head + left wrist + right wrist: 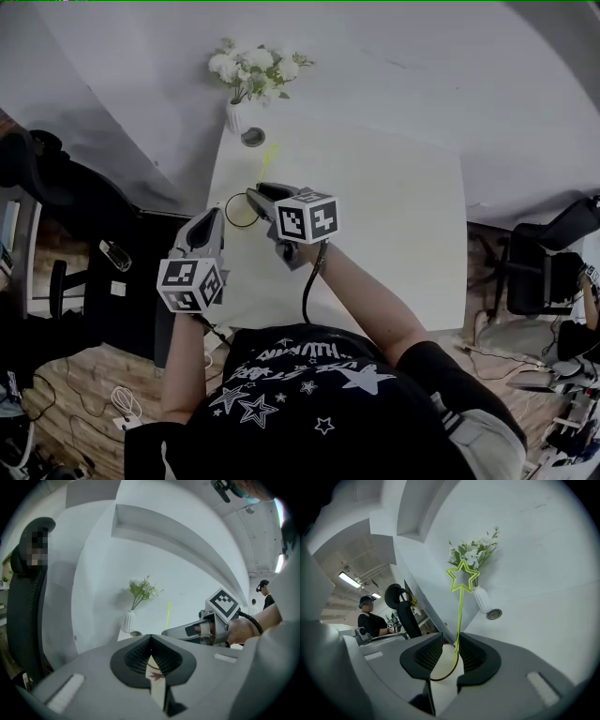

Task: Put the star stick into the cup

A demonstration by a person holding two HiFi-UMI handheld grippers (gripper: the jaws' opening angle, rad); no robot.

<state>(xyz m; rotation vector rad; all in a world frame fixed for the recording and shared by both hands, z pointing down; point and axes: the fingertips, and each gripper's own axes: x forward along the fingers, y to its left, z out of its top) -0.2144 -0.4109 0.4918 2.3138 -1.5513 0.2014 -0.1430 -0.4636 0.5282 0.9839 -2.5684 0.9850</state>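
A thin yellow star stick (267, 157) stands upright with its lower end inside a white cup (229, 214) on the white table (394, 216). In the right gripper view the star stick (462, 576) rises between the jaws of my right gripper (450, 651), close to the right pad, and a gap shows on its other side. The cup (443, 667) sits right under those open jaws. My right gripper (258, 195) hovers over the cup. My left gripper (211, 217) is at the cup's left rim. In the left gripper view its jaws (150, 639) pinch the cup's wall (156, 677), which bears a small red leaf.
A white vase of flowers (234, 114) and a small round metal disc (252, 137) stand at the table's far left corner. Black office chairs stand left (37, 169) and right (553, 253) of the table. A person (370, 616) sits in the background.
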